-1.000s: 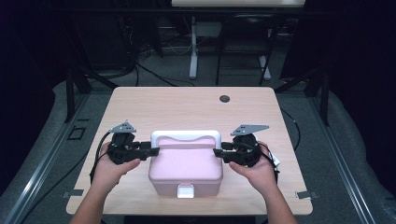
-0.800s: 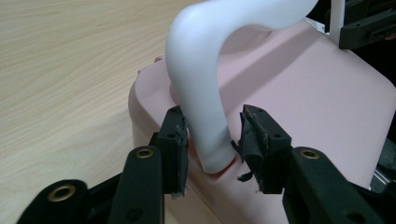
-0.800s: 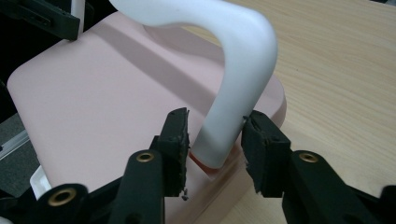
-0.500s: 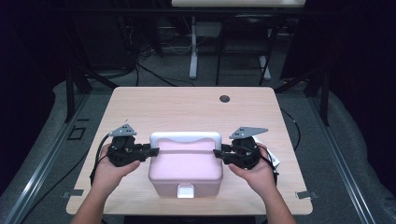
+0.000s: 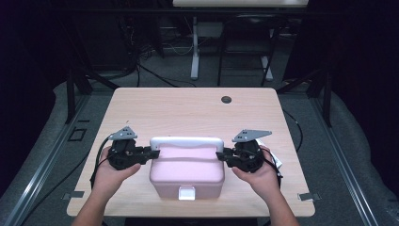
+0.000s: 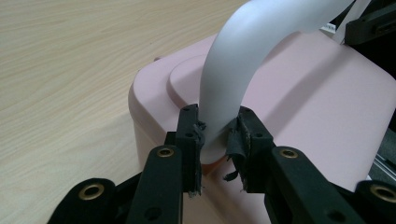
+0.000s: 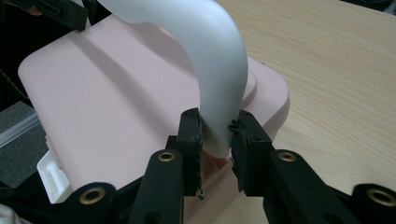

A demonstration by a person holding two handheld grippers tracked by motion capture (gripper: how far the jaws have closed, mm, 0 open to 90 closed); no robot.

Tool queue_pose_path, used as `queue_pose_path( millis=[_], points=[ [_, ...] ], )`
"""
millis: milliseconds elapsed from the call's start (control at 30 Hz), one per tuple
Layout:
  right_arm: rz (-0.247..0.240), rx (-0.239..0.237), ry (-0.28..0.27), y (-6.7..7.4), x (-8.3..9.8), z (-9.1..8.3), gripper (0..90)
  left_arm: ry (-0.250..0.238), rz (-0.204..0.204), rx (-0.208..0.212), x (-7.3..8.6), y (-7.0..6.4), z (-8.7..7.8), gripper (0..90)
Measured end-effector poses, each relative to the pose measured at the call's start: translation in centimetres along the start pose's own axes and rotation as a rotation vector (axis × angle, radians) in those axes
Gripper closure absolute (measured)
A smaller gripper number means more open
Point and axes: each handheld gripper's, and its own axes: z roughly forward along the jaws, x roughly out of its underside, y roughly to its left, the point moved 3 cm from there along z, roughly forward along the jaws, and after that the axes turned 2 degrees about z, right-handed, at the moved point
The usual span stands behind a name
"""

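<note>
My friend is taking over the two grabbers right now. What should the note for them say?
Left gripper: its jaws have just been closing and now pinch the left end of the white handle.
Right gripper: also just been closing, now pinching the handle's right end.
Pink box: sits on the wooden table near the person's edge, lid on, white latch facing the person. A small dark round spot lies far back on the table.
Done: both ends of the handle are gripped.
Left: probably lifting or carrying the box. It is not yet off the table. Keep both sides level.
</note>
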Motion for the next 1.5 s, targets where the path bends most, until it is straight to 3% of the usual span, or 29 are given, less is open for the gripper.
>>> queue_pose_path(
  millis=[300,600,867,1500],
  points=[
    [-0.002,-0.014,-0.008,0.1,-0.1,-0.4,74.2,-0.003,0.001,0.006,-0.2,-0.2,-0.4,73.8],
    [0.028,-0.021,-0.071,0.1,-0.8,-1.0,74.2,-0.056,-0.006,0.012,-1.0,-0.1,-1.1,73.7],
    [0.048,-0.037,-0.101,-0.1,-1.0,-1.2,74.4,-0.069,-0.016,0.015,-1.2,0.1,-1.2,73.4],
    [0.057,-0.05,-0.103,-0.4,-1.5,-1.3,74.4,-0.086,-0.017,-0.007,-0.5,0.0,-3.1,74.2]
  ],
)
